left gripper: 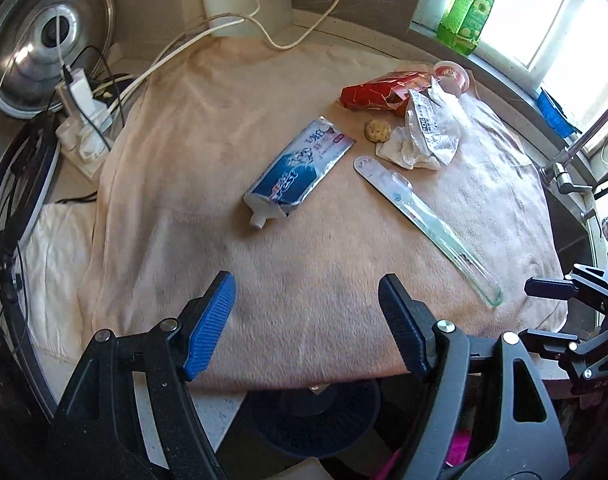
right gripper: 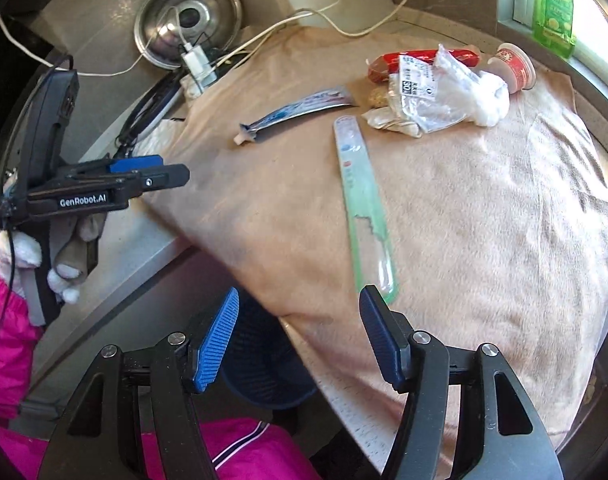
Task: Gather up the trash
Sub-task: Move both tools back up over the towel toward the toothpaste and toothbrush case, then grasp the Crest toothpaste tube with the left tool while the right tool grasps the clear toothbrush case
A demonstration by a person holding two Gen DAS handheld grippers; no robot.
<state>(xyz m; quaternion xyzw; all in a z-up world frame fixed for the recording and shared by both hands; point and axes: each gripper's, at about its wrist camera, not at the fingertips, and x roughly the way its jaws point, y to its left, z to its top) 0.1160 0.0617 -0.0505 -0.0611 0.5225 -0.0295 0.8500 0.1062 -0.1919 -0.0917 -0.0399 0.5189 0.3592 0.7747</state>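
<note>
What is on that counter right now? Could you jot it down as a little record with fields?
surface: beige towel spread over a counter
flat trash: squeezed toothpaste tube, long toothbrush package
far pile: red wrapper, clear plastic bag, crumpled tissue, cookie, small red cup
bin: dark basket below the counter edge
left gripper: open, empty
right gripper: open, empty, above the package's near end

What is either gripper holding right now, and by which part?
Nothing. The left gripper is open and empty above the towel. The right gripper is empty too; the toothbrush pack lies just beyond it, ungripped.
</note>
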